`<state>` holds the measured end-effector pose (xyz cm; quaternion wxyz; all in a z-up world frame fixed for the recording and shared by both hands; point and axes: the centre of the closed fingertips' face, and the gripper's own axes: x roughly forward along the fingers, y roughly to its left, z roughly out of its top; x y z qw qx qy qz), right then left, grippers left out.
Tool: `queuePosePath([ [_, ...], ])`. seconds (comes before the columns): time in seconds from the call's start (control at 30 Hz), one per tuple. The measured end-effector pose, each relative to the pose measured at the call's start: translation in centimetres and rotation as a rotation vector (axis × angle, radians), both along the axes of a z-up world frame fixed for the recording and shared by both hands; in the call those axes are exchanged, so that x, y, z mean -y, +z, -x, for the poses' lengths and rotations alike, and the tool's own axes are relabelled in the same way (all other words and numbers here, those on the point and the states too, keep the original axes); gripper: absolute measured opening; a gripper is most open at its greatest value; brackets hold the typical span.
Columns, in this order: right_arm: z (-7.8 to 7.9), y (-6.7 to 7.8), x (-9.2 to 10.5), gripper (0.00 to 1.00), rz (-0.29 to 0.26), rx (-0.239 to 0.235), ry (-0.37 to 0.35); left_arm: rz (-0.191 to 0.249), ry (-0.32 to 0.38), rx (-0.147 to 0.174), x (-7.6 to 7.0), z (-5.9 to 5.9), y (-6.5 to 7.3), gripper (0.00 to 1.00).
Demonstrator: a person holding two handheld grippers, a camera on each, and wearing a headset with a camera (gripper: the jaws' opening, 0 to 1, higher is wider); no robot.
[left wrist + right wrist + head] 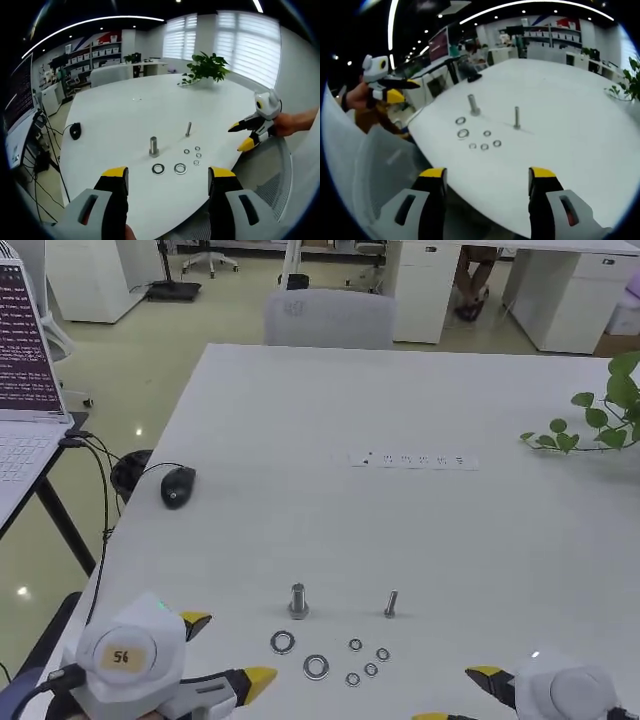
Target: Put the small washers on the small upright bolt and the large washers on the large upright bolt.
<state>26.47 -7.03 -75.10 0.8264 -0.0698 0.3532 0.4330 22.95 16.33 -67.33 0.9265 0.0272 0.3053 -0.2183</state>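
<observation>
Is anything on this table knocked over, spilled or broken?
Nothing stands out. The large bolt and small bolt both stand upright on the table, and the large washers and small washers lie flat, loose, just in front of them.

One legible number on my feed: 56.
In the head view I read "56" in dark digits on the round yellow sticker [122, 657] atop the white housing of the left gripper [228, 650]. The open laptop's dark screen [18, 340] at the far left carries rows of pale text, too small for me to make out. The flat pale strip [413, 460] lying on the white tabletop [500, 560] bears small marks I cannot read either.
</observation>
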Motion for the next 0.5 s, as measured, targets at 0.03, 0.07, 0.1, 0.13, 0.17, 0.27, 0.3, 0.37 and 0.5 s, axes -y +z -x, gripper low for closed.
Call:
queuePosePath([
  [0.03,0.01,-0.01,0.01,0.67,0.001,0.0,0.002,0.0,0.001,0.0,0.0,-0.02,-0.01,0.64],
  [0.07,0.0,0.0,0.04,0.67,0.001,0.0,0.002,-0.001,0.002,-0.001,-0.01,-0.05,-0.02,0.64],
  [0.1,0.0,0.0,0.06,0.67,0.001,0.0,0.002,-0.001,0.002,-0.001,0.02,-0.09,-0.01,0.64],
  [0.13,-0.02,-0.03,0.12,0.67,0.001,-0.002,0.002,0.0,0.002,0.0,0.05,-0.11,0.01,0.64],
  [0.17,-0.04,-0.06,0.17,0.67,0.002,-0.003,0.002,0.0,0.001,0.001,0.1,-0.12,0.03,0.64],
  [0.27,-0.11,-0.25,0.26,0.67,0.006,-0.006,0.006,-0.001,0.0,0.0,0.16,-0.1,0.0,0.64],
  [0.3,-0.12,-0.27,0.27,0.67,0.009,-0.007,0.008,-0.001,0.0,-0.001,0.16,-0.07,-0.03,0.64],
  [0.37,-0.23,-0.38,0.24,0.66,0.011,-0.007,0.013,-0.002,0.0,-0.001,0.16,-0.01,-0.06,0.64],
  [0.5,-0.54,-0.82,0.08,0.64,0.032,-0.013,0.039,-0.004,-0.001,-0.002,0.26,0.18,-0.11,0.64],
])
